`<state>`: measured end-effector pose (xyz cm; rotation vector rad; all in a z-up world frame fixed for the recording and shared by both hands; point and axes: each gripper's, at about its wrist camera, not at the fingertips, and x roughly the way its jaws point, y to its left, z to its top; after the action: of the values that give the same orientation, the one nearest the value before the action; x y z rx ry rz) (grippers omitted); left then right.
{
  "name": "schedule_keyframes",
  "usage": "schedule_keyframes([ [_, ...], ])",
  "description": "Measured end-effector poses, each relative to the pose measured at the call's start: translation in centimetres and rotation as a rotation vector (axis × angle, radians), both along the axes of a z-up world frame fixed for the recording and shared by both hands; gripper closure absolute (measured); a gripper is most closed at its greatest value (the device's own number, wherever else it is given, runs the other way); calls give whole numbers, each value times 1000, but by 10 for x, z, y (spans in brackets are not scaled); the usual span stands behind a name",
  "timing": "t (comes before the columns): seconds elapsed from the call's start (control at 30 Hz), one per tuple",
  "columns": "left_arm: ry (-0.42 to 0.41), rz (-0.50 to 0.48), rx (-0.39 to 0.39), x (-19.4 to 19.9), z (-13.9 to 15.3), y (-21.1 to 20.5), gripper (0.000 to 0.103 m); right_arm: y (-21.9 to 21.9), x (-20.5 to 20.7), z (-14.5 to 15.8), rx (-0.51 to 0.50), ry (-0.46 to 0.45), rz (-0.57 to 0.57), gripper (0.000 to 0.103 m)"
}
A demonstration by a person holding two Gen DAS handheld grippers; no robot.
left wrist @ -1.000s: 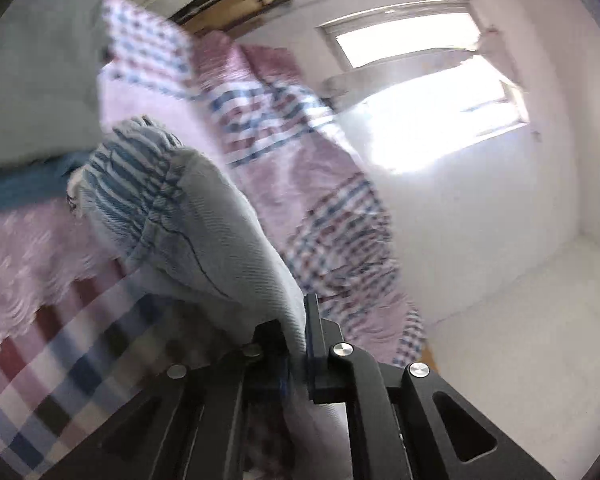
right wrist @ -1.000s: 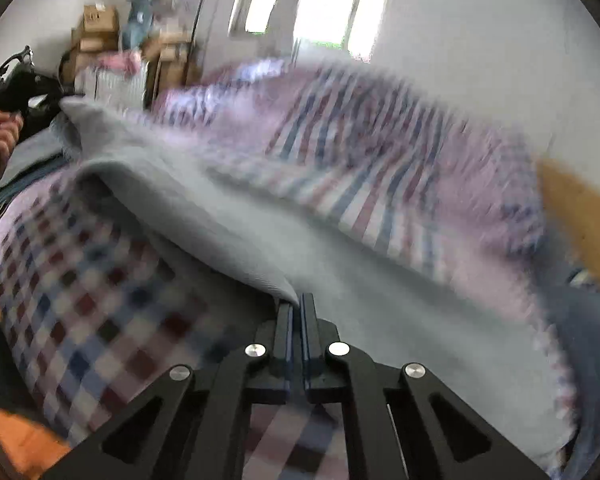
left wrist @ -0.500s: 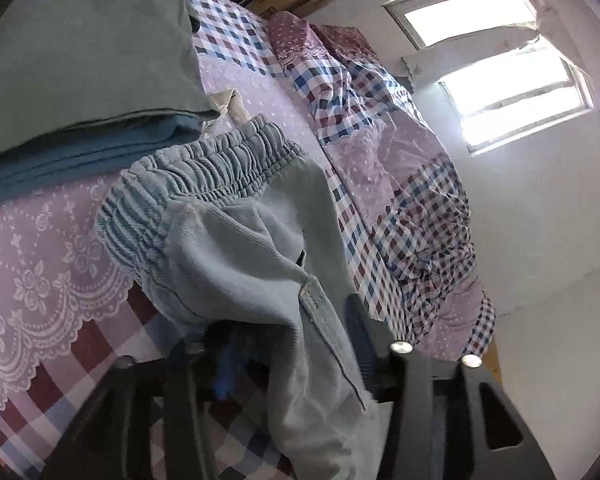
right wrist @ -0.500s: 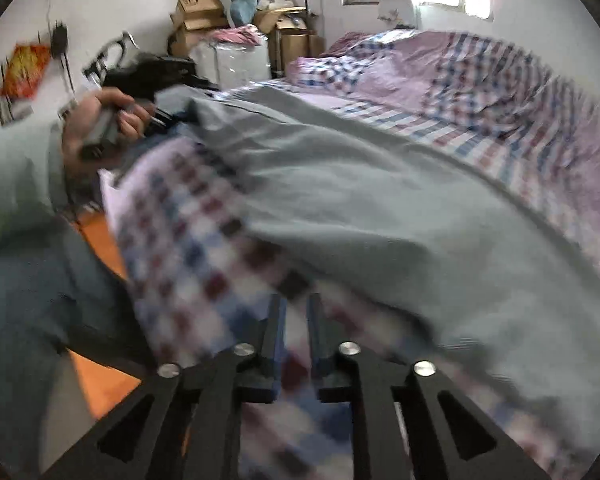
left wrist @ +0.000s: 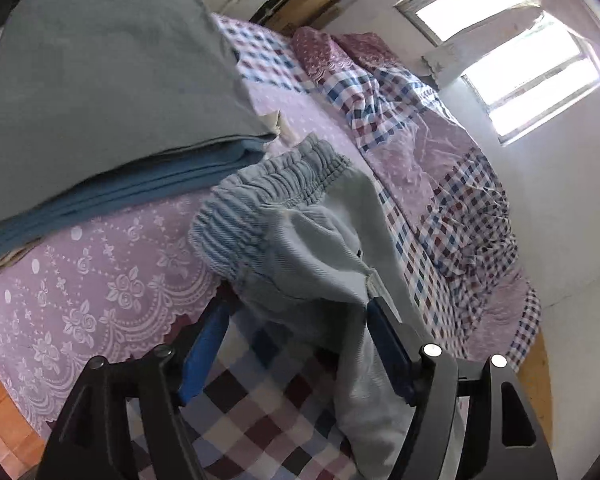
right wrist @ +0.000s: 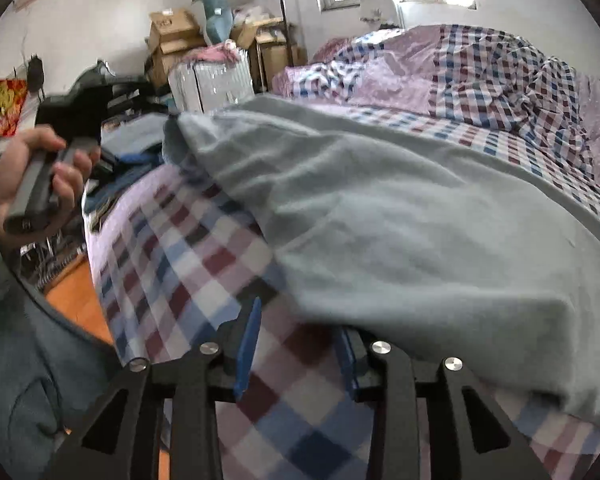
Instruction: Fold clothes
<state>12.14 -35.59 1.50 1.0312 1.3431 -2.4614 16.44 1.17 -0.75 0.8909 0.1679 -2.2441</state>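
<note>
Covering bed: checked sheet (right wrist: 188, 280), sunlit window (left wrist: 532, 80).

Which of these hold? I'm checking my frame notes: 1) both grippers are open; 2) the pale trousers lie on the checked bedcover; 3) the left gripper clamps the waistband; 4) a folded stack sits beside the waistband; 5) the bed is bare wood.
1) True: the left gripper and right gripper both stand open, jaws apart.
2) True: the pale trousers lie spread on the checked bedcover.
3) False: the elastic waistband lies free ahead of the open jaws.
4) True: a folded stack of grey and blue cloth sits next to it.
5) False: checked and lilac covers hide the bed.
</note>
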Motion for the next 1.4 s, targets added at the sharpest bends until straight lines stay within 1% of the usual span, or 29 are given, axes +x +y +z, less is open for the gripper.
schedule_keyframes([
  [0.03,1,-5,17,-1,-3,-4,27,-5,-1,-1,4,13,-2,60],
  [0.13,7,-34,60,-8,-9,-10,27,-18,-5,-4,6,32,-7,58],
  [0.23,15,-49,81,-16,-12,-13,27,-26,-13,-4,-13,8,-3,58],
  [0.27,20,-51,83,-19,-13,-15,27,-28,-17,-3,-18,-5,1,62],
  [0.3,24,-54,78,-22,-13,-16,27,-24,-20,0,-45,-18,3,67],
  [0.33,24,-59,73,-27,-13,-17,27,-13,-23,8,-100,-34,3,96],
  [0.37,25,-61,77,-30,-15,-19,27,-3,-26,15,-154,-50,3,101],
  [0.57,33,-43,134,-38,-18,-26,27,62,-42,58,-479,-146,3,101],
  [0.6,29,-41,137,-38,-18,-26,27,72,-45,62,-527,-166,4,101],
  [0.67,20,-46,128,-37,-16,-24,27,90,-52,59,-630,-234,9,103],
  [0.7,16,-48,122,-37,-16,-22,27,96,-55,57,-665,-260,12,103],
  [0.9,-19,-40,69,-34,-14,-21,27,100,-65,47,-719,-338,23,102],
  [0.93,-23,-34,56,-34,-14,-22,27,98,-65,47,-704,-336,26,101],
  [0.97,-24,-35,52,-33,-14,-22,27,91,-62,48,-649,-311,27,98],
  [1.03,-26,-41,49,-33,-15,-22,27,76,-53,48,-528,-250,31,97],
  [1.1,-33,-46,45,-33,-16,-22,27,59,-44,44,-405,-196,36,91],
  [1.17,-46,-54,32,-34,-16,-20,27,45,-33,38,-300,-138,47,71],
  [1.27,-66,-60,8,-33,-16,-17,27,23,-15,30,-136,-26,95,58],
  [1.37,-94,-70,-28,-32,-17,-15,27,-1,5,19,68,113,140,55],
  [1.4,-95,-73,-33,-31,-18,-15,27,-7,7,15,115,144,146,55],
])
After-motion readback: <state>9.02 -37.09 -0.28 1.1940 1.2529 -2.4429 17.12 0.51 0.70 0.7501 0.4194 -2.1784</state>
